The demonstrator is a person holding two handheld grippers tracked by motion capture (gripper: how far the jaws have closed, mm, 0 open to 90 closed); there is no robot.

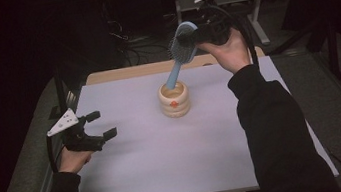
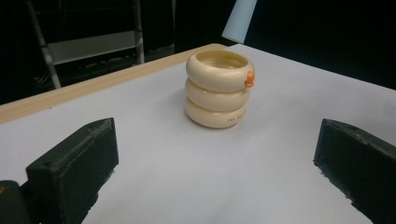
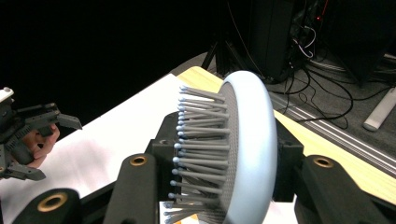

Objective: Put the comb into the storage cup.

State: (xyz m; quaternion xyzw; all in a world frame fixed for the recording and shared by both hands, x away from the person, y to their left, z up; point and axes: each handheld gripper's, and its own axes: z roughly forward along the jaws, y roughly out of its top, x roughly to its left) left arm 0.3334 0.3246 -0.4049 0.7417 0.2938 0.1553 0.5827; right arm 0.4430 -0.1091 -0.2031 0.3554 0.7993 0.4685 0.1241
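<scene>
The right gripper (image 1: 194,36) is clamped on the head of a light blue hairbrush (image 1: 182,49), with one jaw pressing into the bristle side and the other against the smooth back. The right gripper view shows the bristles (image 3: 201,149) squeezed between the black jaws. The brush hangs tilted over the far middle of the table (image 1: 143,165), handle pointing down. The tip of the handle sits at the mouth of a cream holder (image 1: 174,100) made of three stacked rings; from the left gripper view the handle end (image 2: 239,21) appears above the rim, not yet inside.

The brush looks light and stiff, made of hard plastic with springy bristles that give a little under the jaws, so the hold on the head may shift. The smooth back could slip; a firmer hold would be across the edges of the head or on the neck.

The holder (image 2: 218,88) looks small and light, with a tiny orange knob on its upper ring, and a sideways nudge from the handle might tip or slide it.

The left gripper (image 1: 97,131) rests near the left edge of the table with its jaws spread wide, holding nothing, well apart from the holder. The white tabletop between them is bare. Beyond the far edge are a metal stand and loose cables on the floor.
</scene>
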